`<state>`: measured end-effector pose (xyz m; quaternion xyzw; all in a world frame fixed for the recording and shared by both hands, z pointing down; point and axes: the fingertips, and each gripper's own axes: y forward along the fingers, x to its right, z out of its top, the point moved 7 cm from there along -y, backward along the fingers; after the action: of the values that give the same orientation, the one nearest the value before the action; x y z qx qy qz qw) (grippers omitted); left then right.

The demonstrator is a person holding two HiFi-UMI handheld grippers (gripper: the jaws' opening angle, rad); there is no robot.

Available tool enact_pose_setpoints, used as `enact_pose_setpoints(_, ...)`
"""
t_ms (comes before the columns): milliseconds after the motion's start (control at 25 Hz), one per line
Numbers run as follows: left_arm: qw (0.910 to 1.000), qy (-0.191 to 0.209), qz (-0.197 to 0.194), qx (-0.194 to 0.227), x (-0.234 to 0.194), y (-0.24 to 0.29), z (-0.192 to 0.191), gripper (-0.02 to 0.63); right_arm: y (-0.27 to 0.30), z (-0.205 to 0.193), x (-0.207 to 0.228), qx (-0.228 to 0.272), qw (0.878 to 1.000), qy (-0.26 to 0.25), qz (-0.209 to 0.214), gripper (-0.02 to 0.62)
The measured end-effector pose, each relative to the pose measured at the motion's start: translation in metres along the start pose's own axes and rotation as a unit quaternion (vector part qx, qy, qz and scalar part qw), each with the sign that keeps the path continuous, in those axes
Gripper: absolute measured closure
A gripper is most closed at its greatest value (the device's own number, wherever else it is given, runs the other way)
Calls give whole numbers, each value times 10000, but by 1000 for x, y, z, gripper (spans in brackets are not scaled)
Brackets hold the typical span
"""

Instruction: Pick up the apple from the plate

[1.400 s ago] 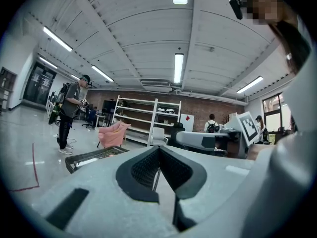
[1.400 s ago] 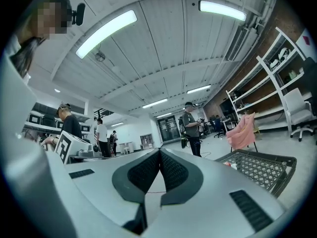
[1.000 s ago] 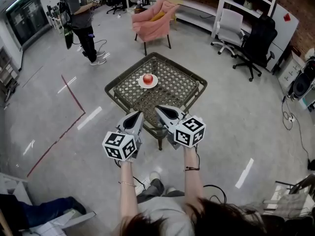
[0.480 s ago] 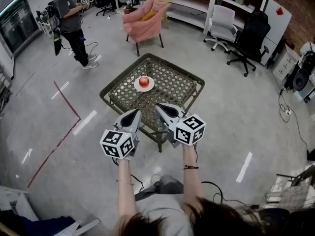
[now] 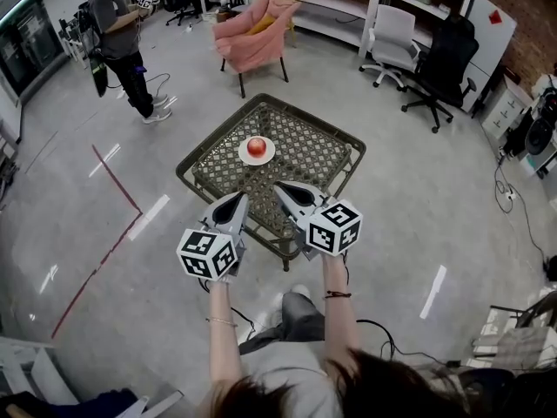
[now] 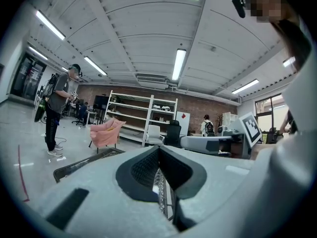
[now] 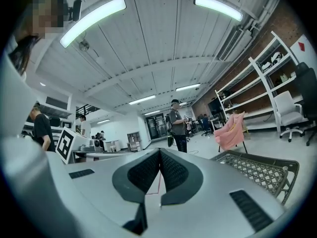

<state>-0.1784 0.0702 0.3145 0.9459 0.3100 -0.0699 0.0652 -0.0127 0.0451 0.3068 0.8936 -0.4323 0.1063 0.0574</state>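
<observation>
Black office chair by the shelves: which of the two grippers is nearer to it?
Right. The right gripper is over the table's near edge, on the black office chair's side; the left gripper sits beside it, farther away.

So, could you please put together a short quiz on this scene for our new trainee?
1. True or false: the apple lies on the plate.
2. What do the left gripper and the right gripper hold? A) the apple B) nothing C) the plate
3. What colour is the armchair beyond the table?

Key: 1 true. 2 B, both are shut and empty, short of the apple. 3 pink.
</observation>
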Motion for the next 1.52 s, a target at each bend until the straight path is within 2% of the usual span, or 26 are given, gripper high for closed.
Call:
enact_pose_setpoints(240,9999,-93,58,52,-18,20,-3,595,18,-2,22,-94,9999,44,13,586)
enact_pose_setpoints(400,10000,-13,72,-68,-30,40,-5,595,34,-2,42,-144,9998,127,16,586)
enact_pose_setpoints(800,9996,-163,202,-132,-62,95,-4,595,73,-3,97,-371,9989,279,98,586)
enact_pose_setpoints(1120,9981,-190,502,-308,-84,126,-8,595,96,-2,134,-520,9975,448,189,586)
enact_pose_setpoints(1520,9964,-270,766,-256,-104,159,-9,595,126,-3,175,-672,9955,551,378,586)
